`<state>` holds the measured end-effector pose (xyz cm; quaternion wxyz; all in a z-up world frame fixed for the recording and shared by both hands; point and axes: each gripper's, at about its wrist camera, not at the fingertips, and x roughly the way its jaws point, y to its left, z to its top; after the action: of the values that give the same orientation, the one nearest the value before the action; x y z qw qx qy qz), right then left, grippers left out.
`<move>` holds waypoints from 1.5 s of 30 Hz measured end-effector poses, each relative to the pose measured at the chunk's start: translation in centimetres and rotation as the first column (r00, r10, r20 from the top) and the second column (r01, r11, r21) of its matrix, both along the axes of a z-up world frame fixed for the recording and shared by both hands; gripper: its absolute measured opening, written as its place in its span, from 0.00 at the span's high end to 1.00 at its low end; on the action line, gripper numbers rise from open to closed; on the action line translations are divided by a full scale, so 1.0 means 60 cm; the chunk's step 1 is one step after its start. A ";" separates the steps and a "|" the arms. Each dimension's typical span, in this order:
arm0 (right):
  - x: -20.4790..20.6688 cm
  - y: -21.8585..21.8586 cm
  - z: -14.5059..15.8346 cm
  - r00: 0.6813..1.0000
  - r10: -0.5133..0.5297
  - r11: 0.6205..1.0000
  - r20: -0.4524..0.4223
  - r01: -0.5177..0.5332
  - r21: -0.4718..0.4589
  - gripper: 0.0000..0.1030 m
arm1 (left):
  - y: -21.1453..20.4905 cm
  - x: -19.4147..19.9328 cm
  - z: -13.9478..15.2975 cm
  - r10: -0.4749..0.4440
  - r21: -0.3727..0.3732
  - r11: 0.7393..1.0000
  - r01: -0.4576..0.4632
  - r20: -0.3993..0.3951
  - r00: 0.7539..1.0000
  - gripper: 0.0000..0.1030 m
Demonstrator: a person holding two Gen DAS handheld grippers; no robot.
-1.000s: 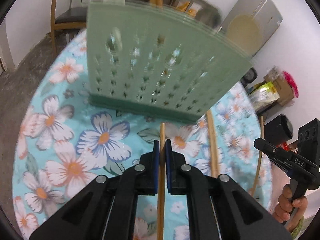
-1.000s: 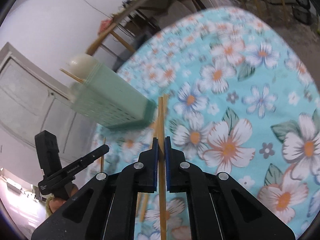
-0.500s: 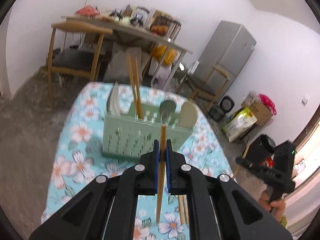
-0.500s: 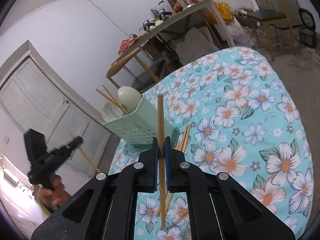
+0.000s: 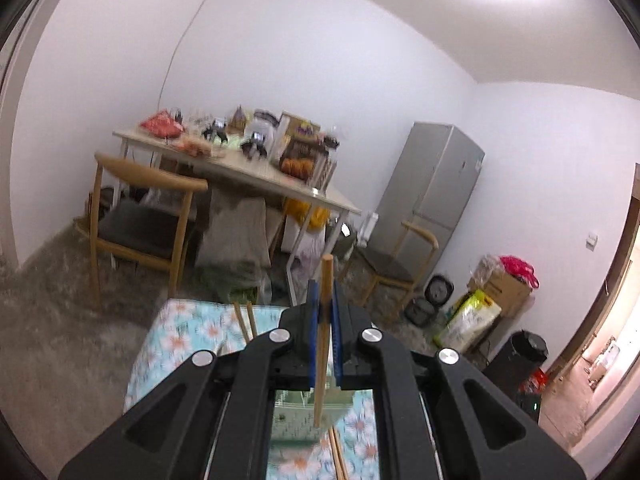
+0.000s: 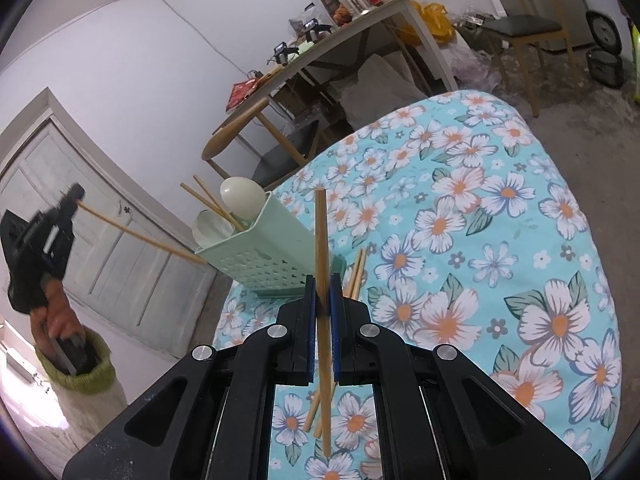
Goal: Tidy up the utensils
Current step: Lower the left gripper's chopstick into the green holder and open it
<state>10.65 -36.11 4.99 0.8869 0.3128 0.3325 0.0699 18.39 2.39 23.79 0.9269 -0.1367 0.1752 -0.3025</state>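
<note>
My left gripper is shut on a wooden chopstick, held high over the mint green utensil holder, which shows only through the gap below the jaws. In the right wrist view the left gripper hangs at the far left, and its chopstick slants down to the holder's near corner. My right gripper is shut on another chopstick, standing almost upright in front of the holder. Two pale spoons and two chopsticks stand in the holder.
Loose chopsticks lie on the floral tablecloth beside the holder, and more under my right gripper. A hand in a green sleeve holds the left gripper. Behind are a wooden chair, a cluttered table and a fridge.
The left gripper has risen with its chopstick and tipped up, so its view swung from the holder to the room. The right gripper lifted early, then stayed still.
</note>
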 end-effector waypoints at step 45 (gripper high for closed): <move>0.056 0.070 0.195 0.958 0.101 0.976 0.270 -0.042 -0.214 0.96 | 0.024 0.019 -0.186 0.125 0.039 0.992 -0.122 -0.105 0.986 0.35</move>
<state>13.99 -31.93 16.71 0.9494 0.1940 0.2208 0.1108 19.55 3.81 12.64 0.9352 -0.1482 0.2211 -0.2337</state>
